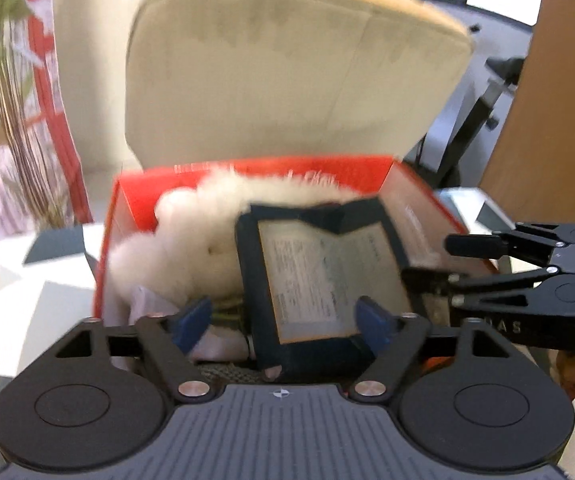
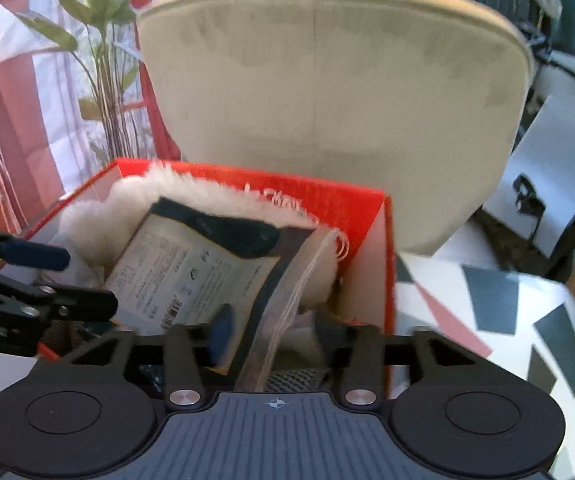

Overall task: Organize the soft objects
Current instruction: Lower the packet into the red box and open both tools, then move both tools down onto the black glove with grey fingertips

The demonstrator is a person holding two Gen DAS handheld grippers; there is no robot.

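- Behind everything stands a big cream padded chair back [image 2: 327, 112], and a tall green plant [image 2: 95, 40] grows off to the left side.
- An open red cardboard box [image 2: 351, 200] sits on a surface covered by a white cloth with grey and pink shapes [image 2: 499, 304].
- Inside the box lies a fluffy white fur piece [image 1: 191, 236], and a flat dark blue packet with a printed paper label [image 1: 319, 272] leans on top of it.
- The left gripper [image 1: 283, 320] is spread wide, with the packet between its blue pads but not squeezed.
- The right gripper [image 2: 275, 340] is also let go, and the packet's clear plastic edge [image 2: 287, 300] sits loose between its fingers.
- I think the packet is light, bendy and a bit slippery, so hold it by its thick dark edge.
- I think the fur squashes easily, so grab a big bunch.
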